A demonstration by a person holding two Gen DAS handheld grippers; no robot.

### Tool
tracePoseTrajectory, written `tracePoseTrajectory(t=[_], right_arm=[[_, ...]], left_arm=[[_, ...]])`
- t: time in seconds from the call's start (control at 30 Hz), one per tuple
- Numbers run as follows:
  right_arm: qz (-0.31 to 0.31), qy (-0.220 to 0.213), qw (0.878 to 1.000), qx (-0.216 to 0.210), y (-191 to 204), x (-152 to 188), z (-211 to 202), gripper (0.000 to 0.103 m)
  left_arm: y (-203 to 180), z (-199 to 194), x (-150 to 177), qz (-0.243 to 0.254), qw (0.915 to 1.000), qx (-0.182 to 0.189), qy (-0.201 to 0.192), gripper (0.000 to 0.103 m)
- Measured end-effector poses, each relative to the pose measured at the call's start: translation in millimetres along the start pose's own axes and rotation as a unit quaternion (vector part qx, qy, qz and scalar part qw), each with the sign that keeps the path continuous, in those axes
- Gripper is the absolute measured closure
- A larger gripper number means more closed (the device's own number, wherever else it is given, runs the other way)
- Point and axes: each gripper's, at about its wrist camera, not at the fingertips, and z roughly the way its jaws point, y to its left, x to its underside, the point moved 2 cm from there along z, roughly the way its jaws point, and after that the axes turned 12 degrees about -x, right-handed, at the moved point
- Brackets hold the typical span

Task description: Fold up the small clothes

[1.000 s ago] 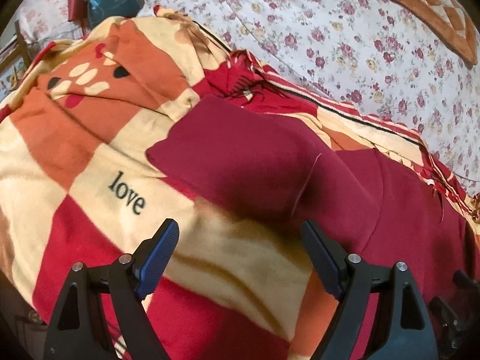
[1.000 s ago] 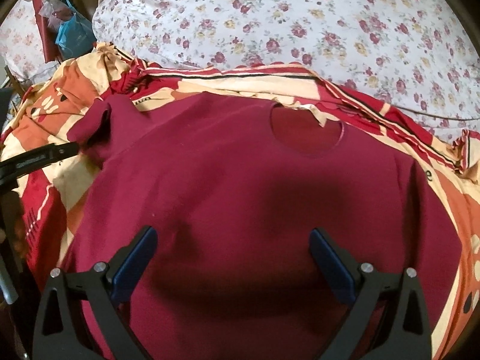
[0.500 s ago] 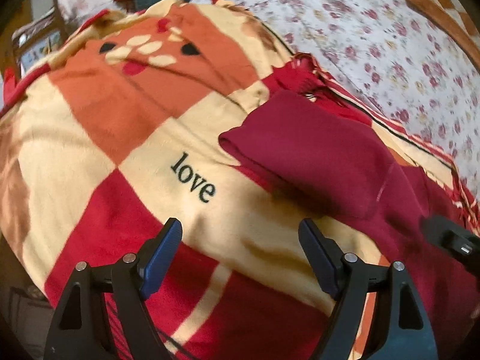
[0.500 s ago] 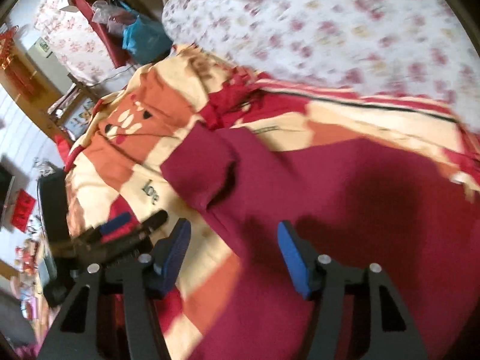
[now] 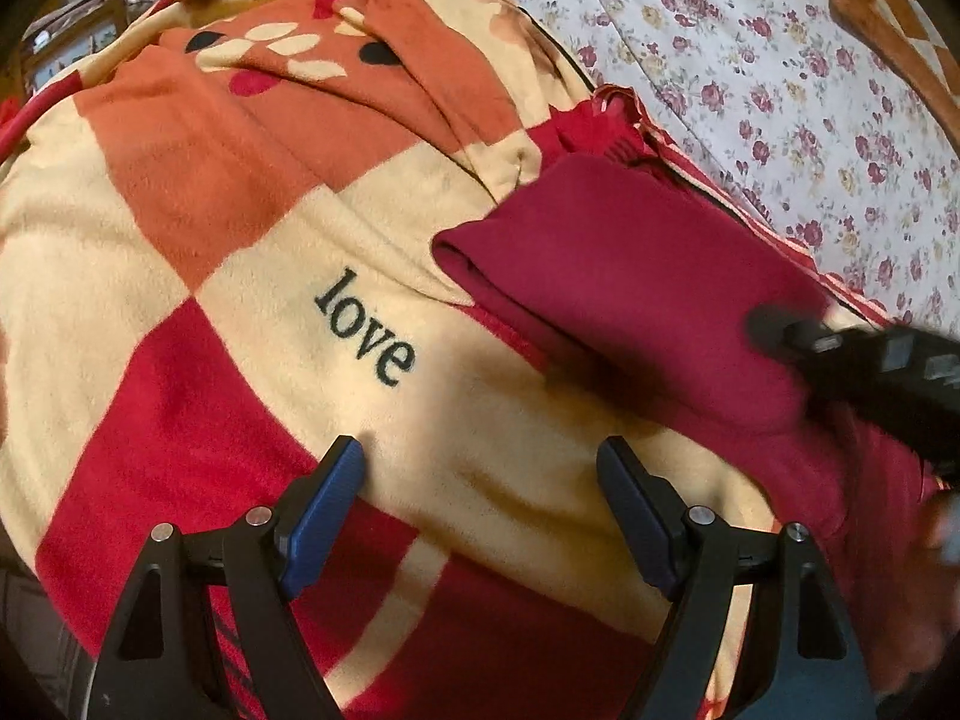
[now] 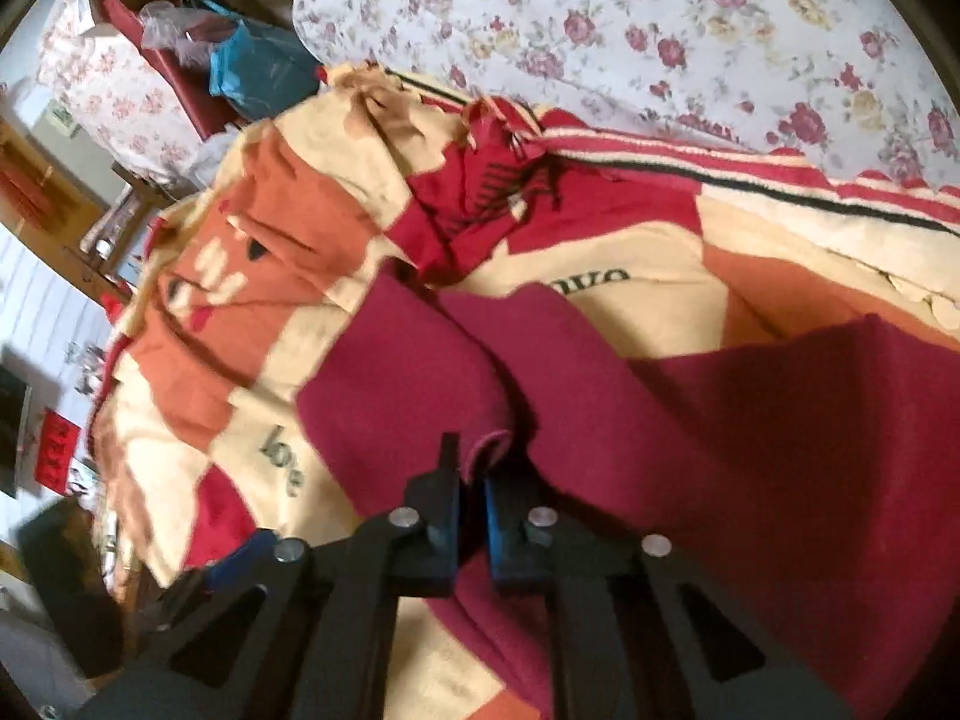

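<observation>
A dark red sweater [image 6: 750, 450] lies on a checked orange, cream and red blanket [image 5: 252, 252]. Its left sleeve [image 5: 612, 276] stretches out over the blanket near the word "love". My right gripper [image 6: 471, 480] is shut on the lower edge of that sleeve [image 6: 414, 384]; the cloth bunches between its blue pads. It also shows in the left wrist view [image 5: 870, 372] as a dark blurred shape on the sleeve. My left gripper [image 5: 480, 468] is open and empty, low over the blanket just in front of the sleeve.
A white flowered bedsheet [image 5: 780, 60] covers the bed behind the blanket. A brown checked cushion [image 5: 900, 30] lies at the far right. A blue bag [image 6: 258, 72] and furniture stand beyond the blanket's left end.
My right gripper swung left from over the sweater's body to the sleeve and shut on its edge. My left gripper drifted left, staying open.
</observation>
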Motion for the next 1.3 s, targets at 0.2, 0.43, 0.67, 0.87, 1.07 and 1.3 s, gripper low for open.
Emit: tracePoseTrajectory(t=[0.2, 0.43, 0.67, 0.87, 1.07, 1.3], right_arm=[[-0.028, -0.088, 0.996, -0.006, 18, -6, -109, 0.097], [-0.014, -0.141, 0.989, 0.047, -8, 7, -216, 0.097], [0.034, -0.17, 0.98, 0.098, -59, 38, -292, 0.097], [0.081, -0.163, 0.975, 0.126, -101, 80, -319, 0.097], [0.131, -0.183, 0.965, 0.131, -136, 106, -349, 0.097], [0.136, -0.181, 0.966, 0.129, -140, 112, -357, 0.097]], left_arm=[[-2, -8, -1, 0.003, 0.9998, -0.007, -0.017, 0.041], [-29, -43, 10, 0.053, 0.9965, 0.047, -0.045, 0.041], [-72, -62, 29, 0.111, 0.9899, 0.077, -0.043, 0.041], [-86, -62, 34, 0.118, 0.9899, 0.075, -0.027, 0.041], [-110, -72, 35, 0.146, 0.9852, 0.077, -0.045, 0.041], [-138, -49, 22, 0.183, 0.9802, 0.058, -0.05, 0.068]])
